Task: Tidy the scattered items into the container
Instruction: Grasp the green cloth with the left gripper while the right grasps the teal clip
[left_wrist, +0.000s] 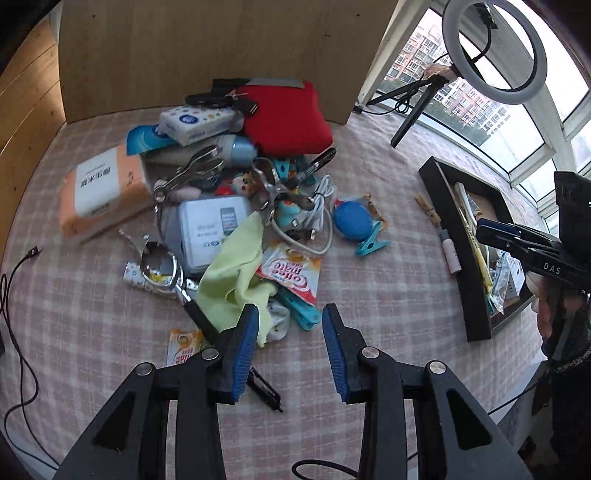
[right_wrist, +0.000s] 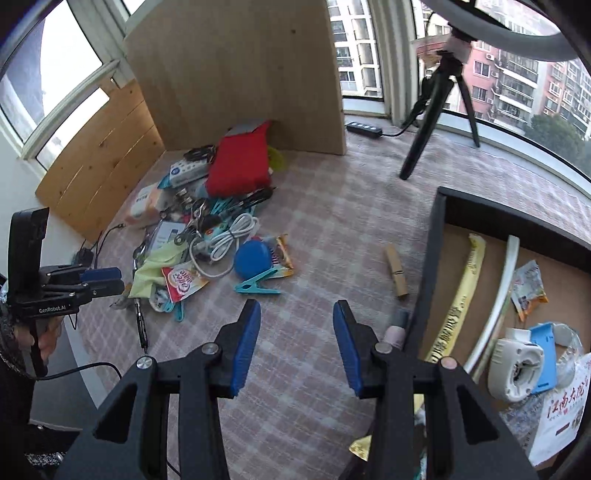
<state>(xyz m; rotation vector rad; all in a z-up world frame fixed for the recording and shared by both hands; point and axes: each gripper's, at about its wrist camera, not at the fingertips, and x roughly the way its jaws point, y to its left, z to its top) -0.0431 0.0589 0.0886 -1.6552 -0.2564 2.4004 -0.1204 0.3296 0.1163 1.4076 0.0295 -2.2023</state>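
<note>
A pile of scattered items lies on the checked cloth: a red pouch (left_wrist: 284, 118), an orange tissue pack (left_wrist: 103, 188), a yellow-green cloth (left_wrist: 236, 273), a coffee creamer sachet (left_wrist: 291, 273), a white cable (left_wrist: 321, 218) and a blue round thing (left_wrist: 351, 218). My left gripper (left_wrist: 291, 317) hovers open over the pile's near edge, with nothing between its fingers. The black tray (right_wrist: 439, 229) sits at the right with sachets and a white dispenser (right_wrist: 517, 369) inside. My right gripper (right_wrist: 295, 310) stands open above bare cloth left of the tray, holding nothing.
A wooden clothespin (right_wrist: 397, 273) and a pink tube (left_wrist: 450, 251) lie just outside the tray's left wall. A wooden board (left_wrist: 207, 55) stands behind the pile. A ring light tripod (right_wrist: 436, 110) and a power strip (right_wrist: 364, 129) are at the back. A black cable (left_wrist: 18, 295) runs at far left.
</note>
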